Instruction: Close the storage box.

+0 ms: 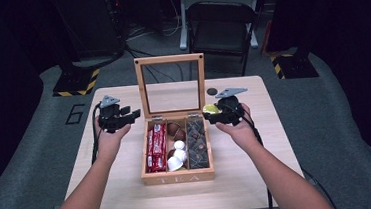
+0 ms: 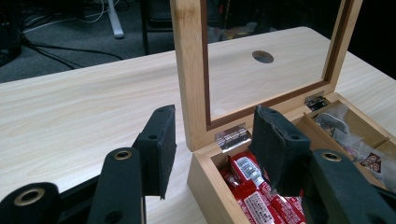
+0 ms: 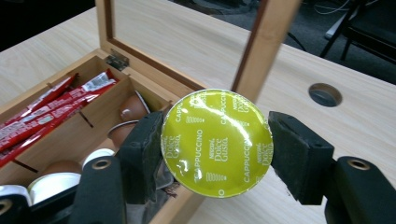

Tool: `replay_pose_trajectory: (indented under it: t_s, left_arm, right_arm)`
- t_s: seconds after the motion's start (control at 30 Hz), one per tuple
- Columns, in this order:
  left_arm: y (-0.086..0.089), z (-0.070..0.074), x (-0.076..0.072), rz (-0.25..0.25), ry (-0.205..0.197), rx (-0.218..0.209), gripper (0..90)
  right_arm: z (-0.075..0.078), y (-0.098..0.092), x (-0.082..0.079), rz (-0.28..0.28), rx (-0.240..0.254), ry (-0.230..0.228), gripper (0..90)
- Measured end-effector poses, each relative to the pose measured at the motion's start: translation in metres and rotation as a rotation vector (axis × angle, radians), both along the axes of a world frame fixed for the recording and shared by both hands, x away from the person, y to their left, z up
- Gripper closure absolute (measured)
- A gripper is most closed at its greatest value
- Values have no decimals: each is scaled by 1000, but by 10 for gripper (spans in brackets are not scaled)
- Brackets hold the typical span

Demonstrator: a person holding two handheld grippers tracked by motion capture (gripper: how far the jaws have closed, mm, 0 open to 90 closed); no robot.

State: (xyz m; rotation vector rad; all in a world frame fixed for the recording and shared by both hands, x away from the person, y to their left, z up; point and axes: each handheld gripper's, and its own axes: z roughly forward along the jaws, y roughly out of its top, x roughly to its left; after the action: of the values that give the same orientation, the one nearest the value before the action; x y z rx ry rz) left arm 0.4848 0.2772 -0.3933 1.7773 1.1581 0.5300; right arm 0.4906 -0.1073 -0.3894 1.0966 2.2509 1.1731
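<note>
Red sachets (image 1: 156, 148), folding chair (image 1: 221, 27)

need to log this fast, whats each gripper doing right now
Left gripper: open, holding nothing.
Right gripper: closed on a green-lidded coffee capsule.

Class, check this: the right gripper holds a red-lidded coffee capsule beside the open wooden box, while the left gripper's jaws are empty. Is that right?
Not quite. The capsule in the right gripper has a yellow-green lid, not a red one, as the right gripper view shows. The rest stands: the wooden box is open and the left gripper holds nothing.
</note>
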Motion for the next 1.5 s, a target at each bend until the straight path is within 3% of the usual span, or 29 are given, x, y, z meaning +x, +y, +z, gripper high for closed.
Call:
replay_pose_trajectory:
  t_s: [0.57,0.8,1.5]
  left_arm:
    - [0,0,0,1,2,6,499]
    - [0,0,-1,2,2,6,499]
    - [2,1,-1,5,3,12,499]
  right_arm:
    - [-5,-48,1,-120,-35,-5,375]
    - [-16,-70,1,-181,-53,9,375]
    - [-50,-90,-2,-263,-73,45,375]
